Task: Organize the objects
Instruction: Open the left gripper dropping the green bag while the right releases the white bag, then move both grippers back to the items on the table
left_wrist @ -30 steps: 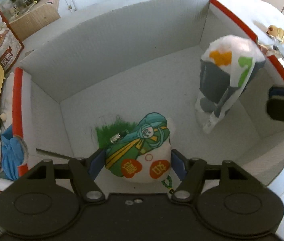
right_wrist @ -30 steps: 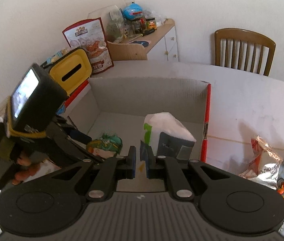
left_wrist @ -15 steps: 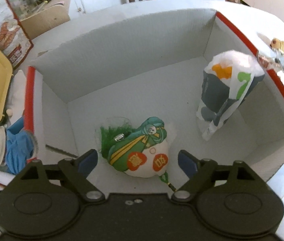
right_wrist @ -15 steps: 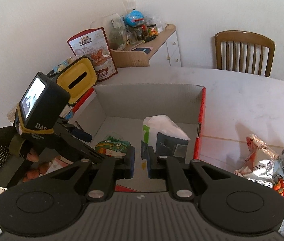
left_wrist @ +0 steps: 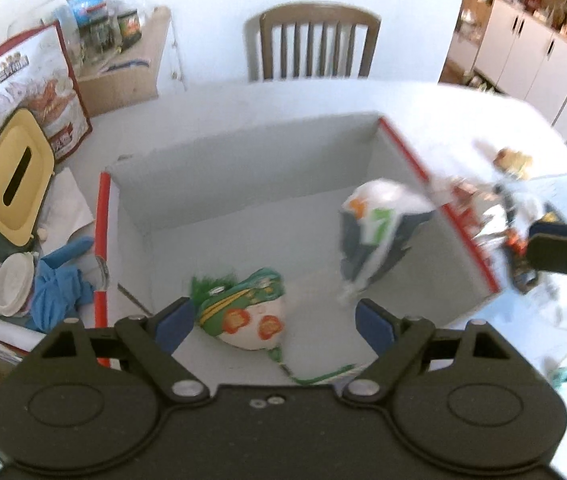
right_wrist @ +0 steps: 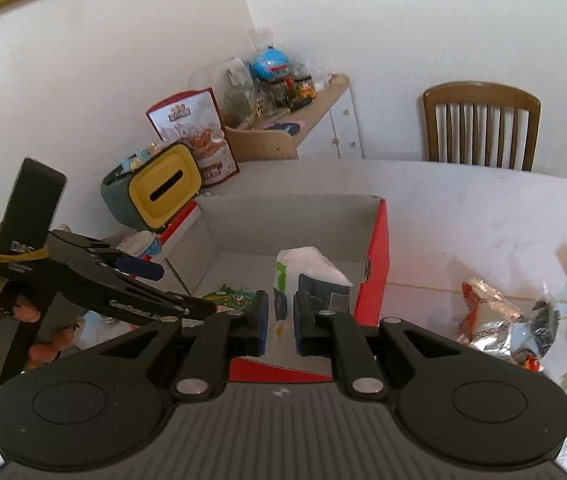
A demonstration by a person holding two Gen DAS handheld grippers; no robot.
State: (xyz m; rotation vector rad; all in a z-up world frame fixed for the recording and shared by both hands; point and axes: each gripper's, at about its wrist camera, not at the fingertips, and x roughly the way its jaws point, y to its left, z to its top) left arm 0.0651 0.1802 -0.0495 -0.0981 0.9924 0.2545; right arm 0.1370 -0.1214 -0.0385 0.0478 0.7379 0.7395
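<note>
Left gripper (left_wrist: 273, 322) spread wide above green pouch (left_wrist: 247, 314) near box (left_wrist: 243, 168) front edge, right gripper (right_wrist: 280, 322) nearly closed, empty; pouch's cord may snag a fingertip.

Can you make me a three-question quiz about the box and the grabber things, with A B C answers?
1. Where is the green pouch?
A. inside the box
B. on the chair
C. on the yellow bin

2. How many things lie in the box?
A. none
B. two
C. five

3. How is the left gripper?
A. shut on the pouch
B. shut on nothing
C. open

Answers: 1 A, the pouch rests on the box floor. 2 B, only the pouch and the white packet are inside. 3 C, its blue fingers stand wide apart, holding nothing.
</note>
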